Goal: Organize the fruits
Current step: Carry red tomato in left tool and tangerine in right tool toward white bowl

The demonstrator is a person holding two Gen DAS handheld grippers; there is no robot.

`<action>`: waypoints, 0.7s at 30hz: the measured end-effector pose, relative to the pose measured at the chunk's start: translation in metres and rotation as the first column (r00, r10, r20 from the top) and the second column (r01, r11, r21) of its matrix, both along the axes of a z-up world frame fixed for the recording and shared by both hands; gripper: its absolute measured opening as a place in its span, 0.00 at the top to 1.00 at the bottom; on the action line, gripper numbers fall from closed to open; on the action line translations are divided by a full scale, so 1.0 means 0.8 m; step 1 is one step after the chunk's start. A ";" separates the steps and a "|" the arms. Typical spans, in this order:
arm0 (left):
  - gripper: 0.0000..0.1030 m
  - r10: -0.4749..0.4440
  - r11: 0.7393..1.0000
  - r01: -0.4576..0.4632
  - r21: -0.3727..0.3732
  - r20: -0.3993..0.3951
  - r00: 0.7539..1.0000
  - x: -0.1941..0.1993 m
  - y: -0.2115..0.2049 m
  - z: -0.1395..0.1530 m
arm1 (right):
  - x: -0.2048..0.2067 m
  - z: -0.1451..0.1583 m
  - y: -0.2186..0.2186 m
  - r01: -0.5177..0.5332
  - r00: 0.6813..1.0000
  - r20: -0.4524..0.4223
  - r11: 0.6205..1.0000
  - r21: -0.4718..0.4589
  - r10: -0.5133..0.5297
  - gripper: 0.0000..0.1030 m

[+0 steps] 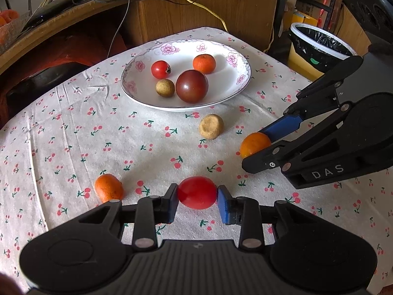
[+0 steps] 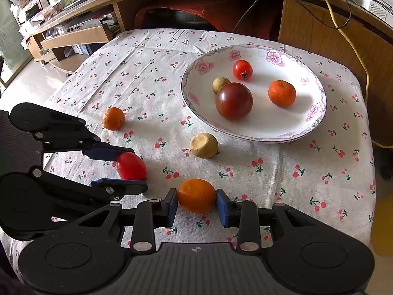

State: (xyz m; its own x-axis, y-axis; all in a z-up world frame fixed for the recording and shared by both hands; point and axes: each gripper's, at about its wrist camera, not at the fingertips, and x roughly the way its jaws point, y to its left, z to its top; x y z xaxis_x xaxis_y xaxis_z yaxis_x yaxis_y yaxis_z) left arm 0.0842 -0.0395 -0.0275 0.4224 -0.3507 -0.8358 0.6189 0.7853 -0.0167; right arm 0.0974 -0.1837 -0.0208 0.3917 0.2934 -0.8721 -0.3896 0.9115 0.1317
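The near edge of each view is filled by the gripper body that carries the camera, so the cloth beneath it is hidden. In the left wrist view the yellow-orange fruit (image 1: 254, 144) is half covered by the right gripper's (image 1: 260, 145) fingers. In the right wrist view the lower side of the red oval fruit (image 2: 131, 166) is cut off by the left gripper's (image 2: 129, 167) near finger. Whether either held fruit touches the cloth cannot be told.

The left gripper (image 1: 197, 196) is clamped on the red oval fruit (image 1: 197, 195), glossy and smooth, its pads pressed to both ends. The right gripper (image 2: 196, 199) is clamped on the yellow-orange fruit (image 2: 196, 198), round with a faint sheen.

On the cherry-print tablecloth (image 1: 73, 135) a small orange (image 1: 108, 188) lies loose to the left of the red fruit, and a tan, rough-skinned fruit (image 1: 211, 126) sits just beside the near rim of the floral plate (image 1: 233, 56).

On the plate at the far side lie a small red fruit with a dark calyx (image 1: 160, 69), a mandarin (image 1: 204, 63), a large dark red-brown fruit (image 1: 192, 86) and a small tan fruit (image 1: 165, 87) near it; in the right wrist view the big one partly hides it.
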 end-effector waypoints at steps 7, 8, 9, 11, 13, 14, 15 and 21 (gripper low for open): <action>0.60 0.009 1.000 -0.009 -0.015 0.013 1.000 0.003 -0.001 0.008 | 0.002 0.008 0.003 0.001 1.000 0.016 1.000 0.013 -0.001 0.72; 0.60 0.012 1.000 -0.012 -0.018 0.017 1.000 0.004 -0.001 0.010 | 0.002 0.010 0.004 0.002 1.000 0.019 1.000 0.015 -0.002 0.72; 0.60 0.016 1.000 -0.015 -0.021 0.021 1.000 0.005 -0.001 0.012 | 0.002 0.011 0.004 0.003 1.000 0.023 1.000 0.018 -0.003 0.72; 0.60 0.024 0.999 -0.024 -0.025 0.030 0.999 0.007 -0.001 0.016 | 0.002 0.014 0.005 0.007 1.000 0.030 1.000 0.023 -0.008 0.72; 0.60 0.037 0.999 -0.035 -0.031 0.035 0.999 0.010 0.001 0.019 | 0.003 0.016 0.004 0.012 0.999 0.036 1.000 0.027 -0.013 0.72; 0.60 0.042 0.999 -0.040 -0.034 0.036 0.998 0.012 0.001 0.021 | 0.003 0.018 0.004 0.016 0.999 0.040 0.999 0.029 -0.017 0.72; 0.60 0.047 0.998 -0.045 -0.038 0.038 0.998 0.013 0.002 0.022 | 0.004 0.019 0.004 0.019 0.999 0.044 0.999 0.030 -0.020 0.72; 0.60 0.058 0.997 -0.056 -0.045 0.059 0.997 0.019 -0.001 0.030 | 0.007 0.027 0.000 0.039 0.997 0.068 0.998 0.040 -0.042 0.72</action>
